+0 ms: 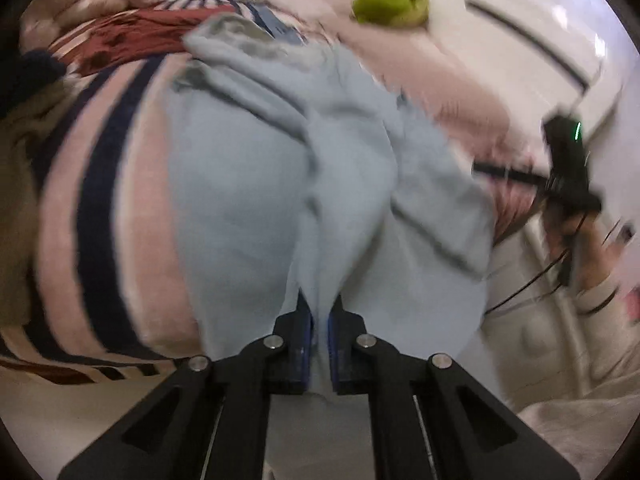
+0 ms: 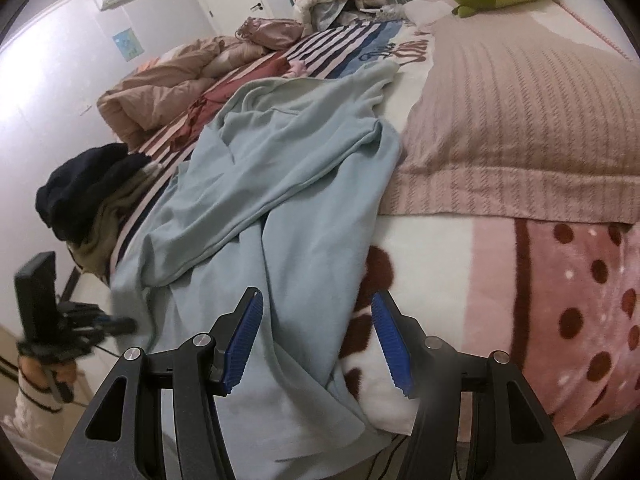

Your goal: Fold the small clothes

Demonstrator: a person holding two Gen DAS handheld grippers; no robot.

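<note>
Left gripper point(image 1: 319, 312), at the bottom centre of its own view, has its jaws pinched together on a fold of the light blue garment point(image 1: 280, 184); the cloth runs between the blue pads and hides their tips. That whole view is smeared by blur, so the striped blanket point(image 1: 100, 184) on the left and the green plush toy point(image 1: 394, 4) at the top are only rough shapes.

Right gripper point(image 2: 318, 334), at the bottom centre of the right wrist view, has its jaws standing apart with nothing between the pads; beneath them lie the garment's edge and the dotted fleece blanket point(image 2: 580, 300). The light blue garment point(image 2: 280, 184) sprawls up the middle of the frame, its lower end cut off by the gripper bodies. A pink pillow point(image 2: 520, 128) fills the upper right. At the left edge a dark pile of clothes point(image 2: 84, 188) sits blurred, with a hand point(image 2: 44, 372) in a striped sleeve holding the other gripper below it.
</note>
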